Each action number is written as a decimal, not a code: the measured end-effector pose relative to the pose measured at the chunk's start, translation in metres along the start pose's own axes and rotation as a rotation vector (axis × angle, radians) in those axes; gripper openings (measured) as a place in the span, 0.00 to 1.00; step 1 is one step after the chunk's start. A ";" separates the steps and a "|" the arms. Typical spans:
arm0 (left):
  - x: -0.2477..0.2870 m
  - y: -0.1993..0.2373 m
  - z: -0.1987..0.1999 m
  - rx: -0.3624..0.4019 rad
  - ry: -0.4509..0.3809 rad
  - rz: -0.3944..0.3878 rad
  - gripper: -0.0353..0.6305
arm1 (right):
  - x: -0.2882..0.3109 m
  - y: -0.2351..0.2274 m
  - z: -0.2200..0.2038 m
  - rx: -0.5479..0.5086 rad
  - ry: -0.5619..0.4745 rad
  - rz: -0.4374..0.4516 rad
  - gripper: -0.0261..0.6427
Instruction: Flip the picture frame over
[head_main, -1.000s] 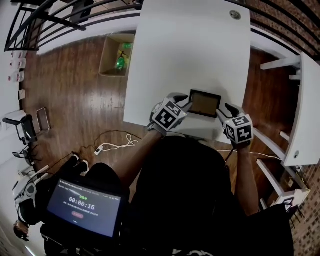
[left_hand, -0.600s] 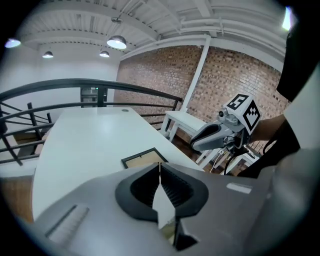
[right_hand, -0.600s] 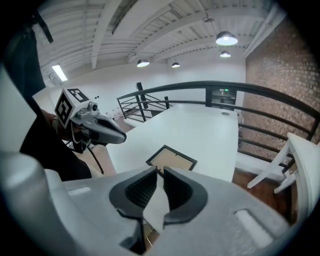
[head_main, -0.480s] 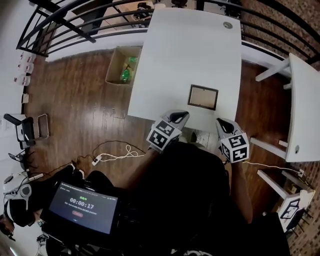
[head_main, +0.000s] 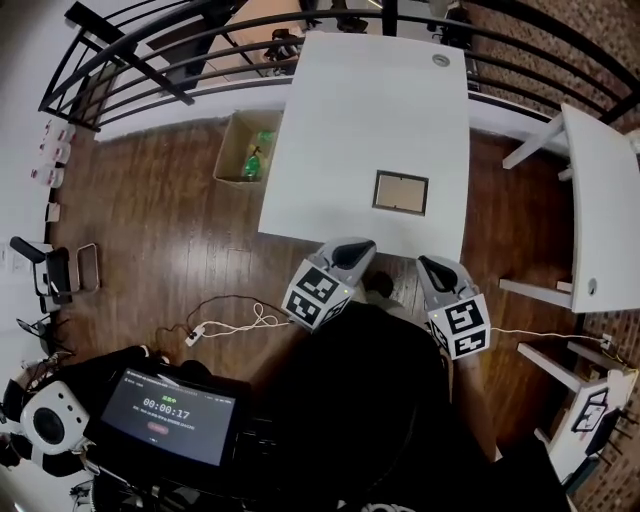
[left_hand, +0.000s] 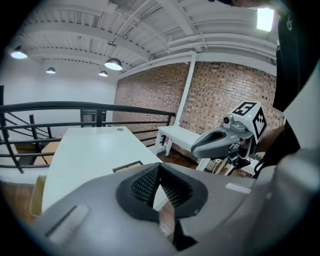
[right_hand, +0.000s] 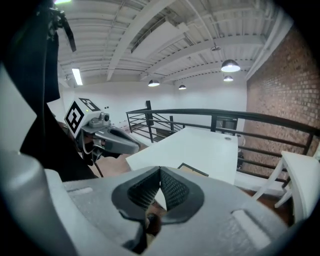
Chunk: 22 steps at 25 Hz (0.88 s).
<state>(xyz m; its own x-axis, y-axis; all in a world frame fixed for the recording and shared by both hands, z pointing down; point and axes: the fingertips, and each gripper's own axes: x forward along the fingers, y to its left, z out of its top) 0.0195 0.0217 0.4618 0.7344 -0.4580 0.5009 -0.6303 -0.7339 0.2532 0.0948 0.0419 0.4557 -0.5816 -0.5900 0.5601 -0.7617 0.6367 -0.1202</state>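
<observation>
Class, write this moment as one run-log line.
picture frame: flat on white table | left claw: shut, empty | right claw: shut, empty

The screen shows a timer reading 00:00:17; nothing else is legible.

My left tongs and right tongs hide the near part of the picture frame in their own views, and from overhead it's too small for me to tell which face is up.
</observation>
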 end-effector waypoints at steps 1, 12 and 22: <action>-0.002 -0.002 0.003 0.002 -0.003 -0.005 0.08 | -0.003 0.004 0.007 -0.009 -0.013 0.003 0.03; -0.055 -0.014 0.001 0.036 -0.074 -0.081 0.08 | 0.002 0.065 0.027 -0.040 -0.038 -0.005 0.03; -0.140 -0.006 -0.015 0.073 -0.157 -0.153 0.08 | 0.015 0.156 0.046 -0.028 -0.050 -0.066 0.03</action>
<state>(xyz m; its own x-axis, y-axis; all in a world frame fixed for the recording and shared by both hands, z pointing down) -0.0830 0.0979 0.4026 0.8540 -0.4067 0.3244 -0.4927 -0.8325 0.2533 -0.0465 0.1095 0.4078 -0.5443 -0.6548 0.5245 -0.7910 0.6088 -0.0609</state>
